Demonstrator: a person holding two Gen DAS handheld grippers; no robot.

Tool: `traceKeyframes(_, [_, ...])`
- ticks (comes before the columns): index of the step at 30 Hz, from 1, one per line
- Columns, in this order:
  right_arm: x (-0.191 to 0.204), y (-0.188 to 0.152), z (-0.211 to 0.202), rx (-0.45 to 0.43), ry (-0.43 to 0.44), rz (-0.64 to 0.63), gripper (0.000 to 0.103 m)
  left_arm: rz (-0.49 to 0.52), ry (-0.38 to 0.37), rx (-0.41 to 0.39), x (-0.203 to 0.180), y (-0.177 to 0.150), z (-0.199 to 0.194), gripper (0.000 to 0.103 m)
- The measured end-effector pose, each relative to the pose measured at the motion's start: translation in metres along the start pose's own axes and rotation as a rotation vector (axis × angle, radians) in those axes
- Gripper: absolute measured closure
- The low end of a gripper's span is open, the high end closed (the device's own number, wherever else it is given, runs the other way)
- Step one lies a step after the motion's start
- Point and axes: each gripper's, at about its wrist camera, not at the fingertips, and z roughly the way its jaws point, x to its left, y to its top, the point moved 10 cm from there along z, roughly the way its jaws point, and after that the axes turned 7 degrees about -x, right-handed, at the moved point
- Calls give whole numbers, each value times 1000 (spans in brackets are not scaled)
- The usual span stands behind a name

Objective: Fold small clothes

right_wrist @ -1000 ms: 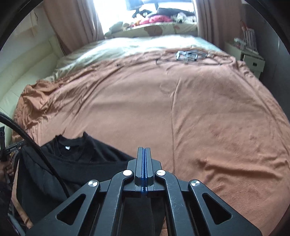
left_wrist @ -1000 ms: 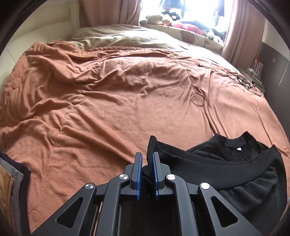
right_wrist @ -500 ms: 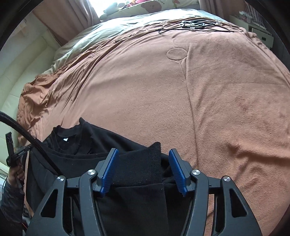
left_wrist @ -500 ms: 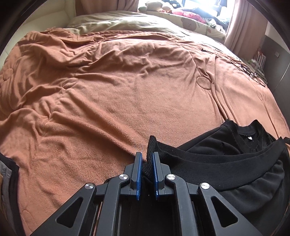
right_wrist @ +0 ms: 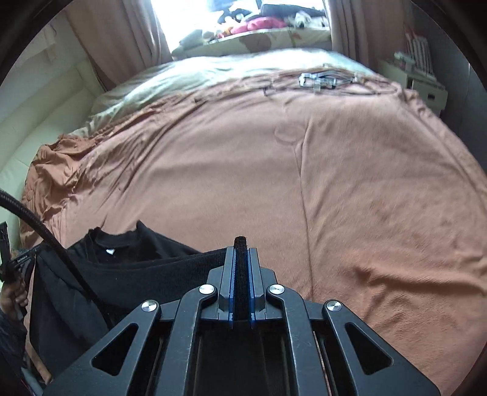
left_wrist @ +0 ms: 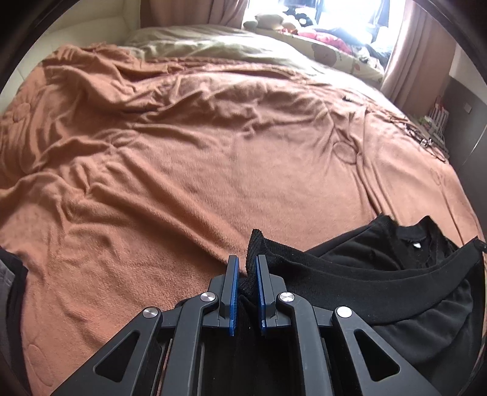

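Nearest the lenses, both tools are clamped on one black garment [left_wrist: 380,292]: the left gripper [left_wrist: 246,268] pinches a ribbed corner of its hem between blue-padded fingers [left_wrist: 232,283], and the right gripper [right_wrist: 241,259] is closed tight on another ribbed edge that pokes up between its pads. The garment hangs slack between them, its neckline and small white label [right_wrist: 110,251] showing, the far part resting on the bed. A black cable [right_wrist: 54,243] crosses the left side of the right wrist view.

Under and beyond the garment spreads a rust-orange blanket [left_wrist: 197,158], soft and rumpled, heavily creased toward the left side and smoother on the right. Further off, a tangle of metal clips and thin cords [right_wrist: 324,79] lies on the blanket near its far edge. Past it a pale beige cover [right_wrist: 188,76] runs to the head of the bed. A cream padded wall [right_wrist: 33,121] flanks the left side. At the back, brownish curtains [right_wrist: 121,33] frame a bright window, with plush toys [left_wrist: 268,21] and red fabric piled on the ledge; a white cabinet [right_wrist: 426,88] stands at the right
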Motion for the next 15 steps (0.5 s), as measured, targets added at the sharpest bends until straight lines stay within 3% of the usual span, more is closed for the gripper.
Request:
traceKeyframes(7, [-1,-2,0,-42,-13,11,100,-21,-3,-78,4,22,-25,92])
traceKeyframes(15, [-11,-12,41,16,-32,26,100,-1,28,-49,5,18,-4,92])
